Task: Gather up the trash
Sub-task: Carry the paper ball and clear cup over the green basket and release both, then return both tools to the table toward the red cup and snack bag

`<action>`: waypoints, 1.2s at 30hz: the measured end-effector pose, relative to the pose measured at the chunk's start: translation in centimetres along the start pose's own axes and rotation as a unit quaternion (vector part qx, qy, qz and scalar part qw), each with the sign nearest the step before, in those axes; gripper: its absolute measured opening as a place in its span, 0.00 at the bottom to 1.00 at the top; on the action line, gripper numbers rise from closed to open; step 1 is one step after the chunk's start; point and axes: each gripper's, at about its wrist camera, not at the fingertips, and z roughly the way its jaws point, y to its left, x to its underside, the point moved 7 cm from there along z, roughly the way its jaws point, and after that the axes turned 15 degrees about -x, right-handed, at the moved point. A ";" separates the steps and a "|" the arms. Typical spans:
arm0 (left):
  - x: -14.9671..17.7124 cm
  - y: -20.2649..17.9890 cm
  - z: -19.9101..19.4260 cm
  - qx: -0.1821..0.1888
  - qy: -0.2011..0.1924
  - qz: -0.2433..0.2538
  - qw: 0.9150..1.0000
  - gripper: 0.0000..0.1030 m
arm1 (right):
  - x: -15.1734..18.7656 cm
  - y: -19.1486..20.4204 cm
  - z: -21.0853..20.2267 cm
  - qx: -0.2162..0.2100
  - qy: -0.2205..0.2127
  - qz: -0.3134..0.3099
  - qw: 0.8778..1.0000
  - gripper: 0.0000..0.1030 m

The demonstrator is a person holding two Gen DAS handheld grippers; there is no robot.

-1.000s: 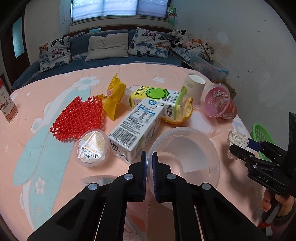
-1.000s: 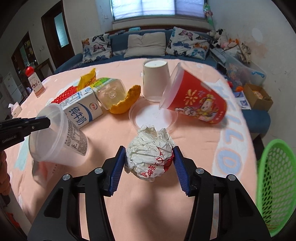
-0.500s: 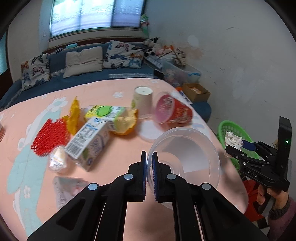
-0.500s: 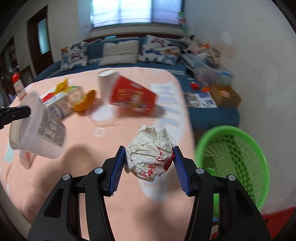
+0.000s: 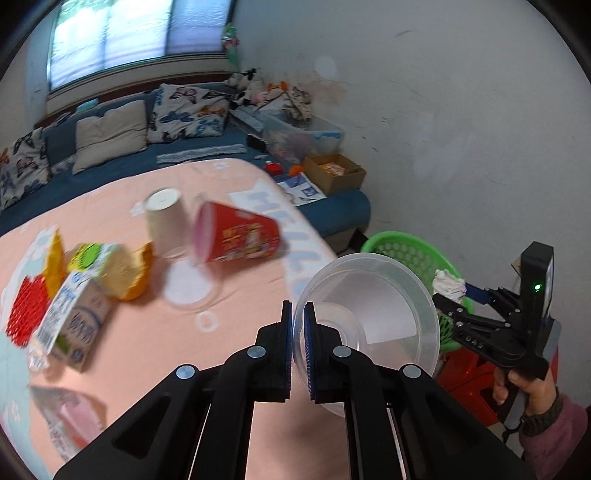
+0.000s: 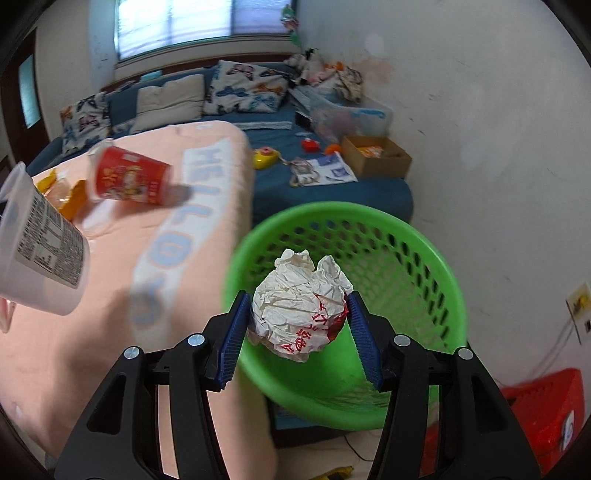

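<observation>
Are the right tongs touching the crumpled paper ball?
Touching. The right wrist view shows both blue pads pressed against the crumpled paper ball, held by the right tongs above the green basket.

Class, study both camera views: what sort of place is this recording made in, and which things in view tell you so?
Most likely a lived-in home living room: a blue sofa with butterfly cushions under a window, a table in a pink cloth strewn with food packaging, and a green basket beside it.

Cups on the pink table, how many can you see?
2. A white paper cup stands upside down, and a red printed cup lies on its side right beside it. More could be hidden in the blurry trash pile at the left.
</observation>
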 end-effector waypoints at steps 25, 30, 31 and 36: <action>-4.8 -15.7 6.9 0.073 0.025 0.046 0.996 0.06 | 3.6 -6.9 -3.4 0.021 -0.019 0.042 0.999 0.70; -3.9 -17.2 8.6 0.077 0.039 0.044 0.995 0.07 | 4.3 -7.4 -4.3 0.025 -0.026 0.048 0.998 0.72; -3.6 -17.4 9.0 0.079 0.044 0.043 0.995 0.07 | 4.4 -7.5 -4.4 0.025 -0.026 0.049 0.998 0.72; -2.5 -17.9 10.4 0.084 0.057 0.041 0.994 0.08 | 5.0 -7.6 -4.6 0.024 -0.024 0.056 0.998 0.72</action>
